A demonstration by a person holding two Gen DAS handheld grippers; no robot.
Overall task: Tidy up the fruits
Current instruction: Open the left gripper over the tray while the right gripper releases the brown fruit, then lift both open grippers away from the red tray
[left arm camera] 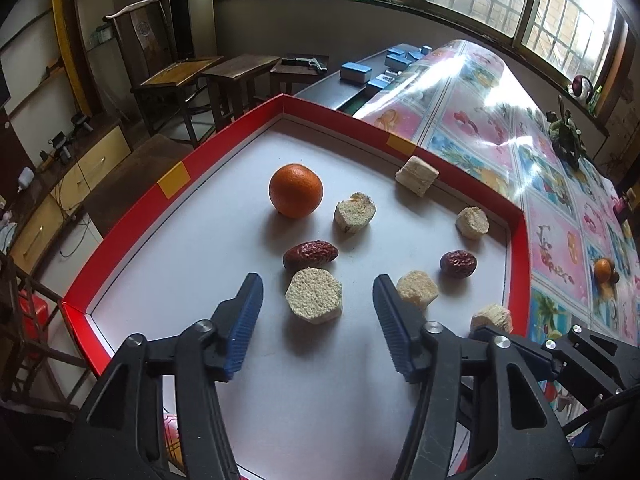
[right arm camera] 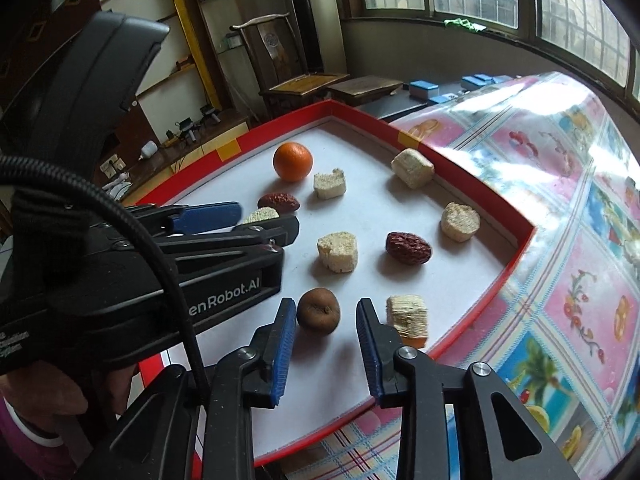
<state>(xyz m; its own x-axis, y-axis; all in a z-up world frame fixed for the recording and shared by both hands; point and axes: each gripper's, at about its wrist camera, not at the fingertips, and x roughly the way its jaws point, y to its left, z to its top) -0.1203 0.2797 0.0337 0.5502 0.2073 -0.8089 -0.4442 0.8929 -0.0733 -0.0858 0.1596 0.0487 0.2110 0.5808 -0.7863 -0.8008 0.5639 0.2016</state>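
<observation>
A red-rimmed white tray (left arm camera: 128, 216) holds an orange (left arm camera: 295, 190), two red dates (left arm camera: 310, 253) (left arm camera: 458, 264) and several beige spongy chunks. My left gripper (left arm camera: 317, 282) is open, and a hexagonal beige chunk (left arm camera: 314, 296) lies on the tray floor between its fingertips, clear of both pads. In the right wrist view my right gripper (right arm camera: 325, 306) is open around a small brown wrinkled fruit (right arm camera: 318, 311) resting on the tray; there is a gap at the right pad, while the left pad is close to it. The left gripper (right arm camera: 268, 218) reaches in from the left.
Another beige chunk (right arm camera: 407, 318) sits just right of the right gripper, near the tray's rim (right arm camera: 480, 312). A glossy patterned tablecloth (right arm camera: 560, 208) lies under the tray, with a second orange (left arm camera: 603, 270) on it. Wooden chairs (left arm camera: 180, 80) and blue boxes (left arm camera: 354, 71) stand beyond.
</observation>
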